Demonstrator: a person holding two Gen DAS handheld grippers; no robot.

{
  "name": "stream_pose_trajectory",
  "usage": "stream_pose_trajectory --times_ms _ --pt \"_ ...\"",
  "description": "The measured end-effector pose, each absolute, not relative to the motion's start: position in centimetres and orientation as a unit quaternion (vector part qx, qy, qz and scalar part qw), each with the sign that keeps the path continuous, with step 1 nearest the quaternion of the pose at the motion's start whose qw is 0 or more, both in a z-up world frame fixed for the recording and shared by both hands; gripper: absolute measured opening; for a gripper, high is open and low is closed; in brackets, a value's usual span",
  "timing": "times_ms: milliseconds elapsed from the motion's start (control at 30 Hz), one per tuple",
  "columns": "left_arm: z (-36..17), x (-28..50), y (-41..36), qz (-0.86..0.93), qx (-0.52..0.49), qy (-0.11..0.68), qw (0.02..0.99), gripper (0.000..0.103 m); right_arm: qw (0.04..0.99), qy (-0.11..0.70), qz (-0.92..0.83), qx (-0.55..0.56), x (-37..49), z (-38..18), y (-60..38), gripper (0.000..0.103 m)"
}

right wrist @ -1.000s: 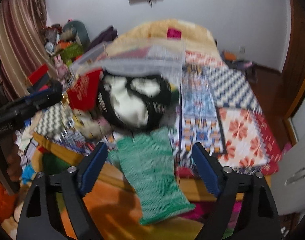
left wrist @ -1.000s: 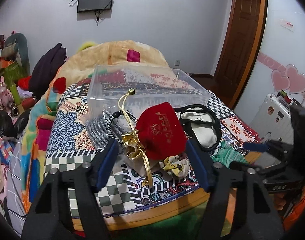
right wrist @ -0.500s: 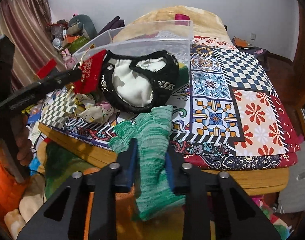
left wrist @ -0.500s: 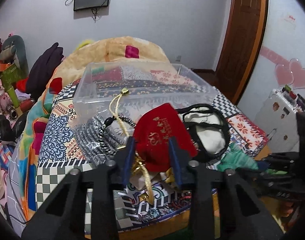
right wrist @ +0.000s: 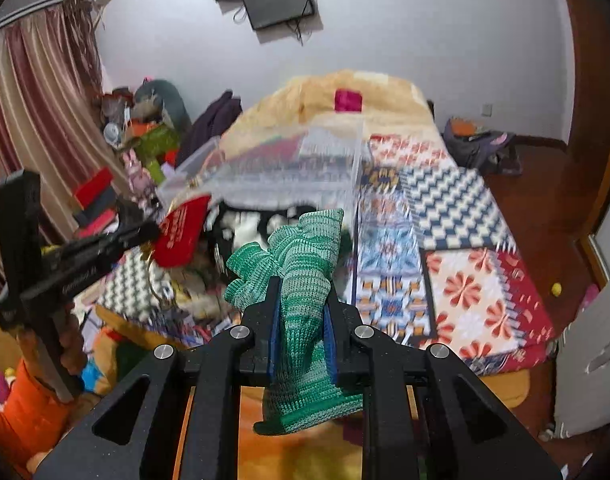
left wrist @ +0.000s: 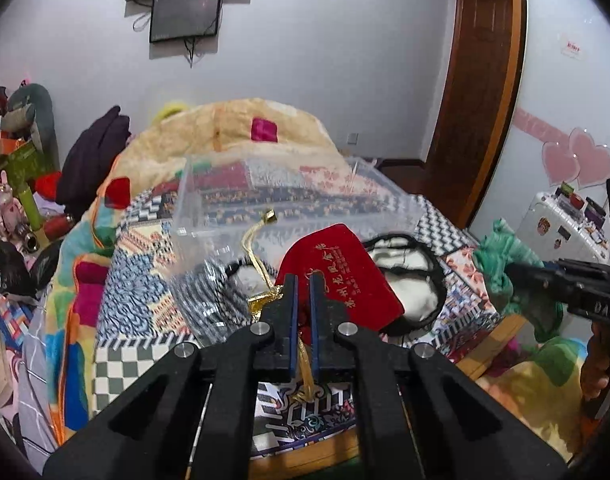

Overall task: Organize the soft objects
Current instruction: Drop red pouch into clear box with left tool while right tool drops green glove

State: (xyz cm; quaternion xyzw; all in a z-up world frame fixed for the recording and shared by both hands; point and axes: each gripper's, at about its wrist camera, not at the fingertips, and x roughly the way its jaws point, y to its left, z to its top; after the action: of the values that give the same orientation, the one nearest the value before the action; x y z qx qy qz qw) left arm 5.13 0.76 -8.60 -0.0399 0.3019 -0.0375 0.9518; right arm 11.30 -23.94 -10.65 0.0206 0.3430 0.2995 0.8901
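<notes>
My left gripper [left wrist: 301,284] is shut on a red drawstring pouch [left wrist: 341,272] with a gold cord and holds it above the bed; it also shows in the right wrist view [right wrist: 181,232]. My right gripper [right wrist: 301,284] is shut on a green knitted glove [right wrist: 301,276], lifted off the bed; the glove also shows in the left wrist view [left wrist: 509,264]. A clear plastic bin [left wrist: 209,200] stands on the patterned bedspread [right wrist: 465,200] behind the pile. A black-and-cream item [left wrist: 409,276] and a black-and-white striped item [left wrist: 201,300] lie in front of the bin.
A yellow blanket heap [left wrist: 233,128] and dark clothes [left wrist: 93,152] lie at the bed's far end. Toys and boxes [left wrist: 13,184] crowd the left side. A white suitcase [left wrist: 561,224] stands at the right, a wooden door [left wrist: 481,80] beyond.
Both grippers closed fully on their items and lifted them: the red pouch in the left, the green glove in the right. A second ago both were open.
</notes>
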Motion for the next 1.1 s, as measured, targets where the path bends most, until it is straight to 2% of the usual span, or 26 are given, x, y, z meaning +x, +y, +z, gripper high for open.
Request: stream_pose_trajectory --times_ms 367,567,833,1100 --pt "-3.0 6.1 3.0 -0.022 -0.053 0.236 0.97 0.003 0.911 0.278 0.304 0.031 14.8 -6.5 -21.3 0.016" --pt "-1.3 8.9 3.8 -0.015 -0.049 0.218 0.975 0.003 0.913 0.269 0.305 0.031 17.7 -5.7 -19.0 0.016" --pt "-2.3 14.3 4.1 -0.001 -0.045 0.243 0.969 0.003 0.902 0.316 0.295 0.017 22.2 -7.7 -16.1 0.016" --pt "-6.2 19.9 4.2 0.02 -0.026 0.317 0.948 0.003 0.881 0.384 0.278 -0.021 25.9 -11.2 -13.9 0.016"
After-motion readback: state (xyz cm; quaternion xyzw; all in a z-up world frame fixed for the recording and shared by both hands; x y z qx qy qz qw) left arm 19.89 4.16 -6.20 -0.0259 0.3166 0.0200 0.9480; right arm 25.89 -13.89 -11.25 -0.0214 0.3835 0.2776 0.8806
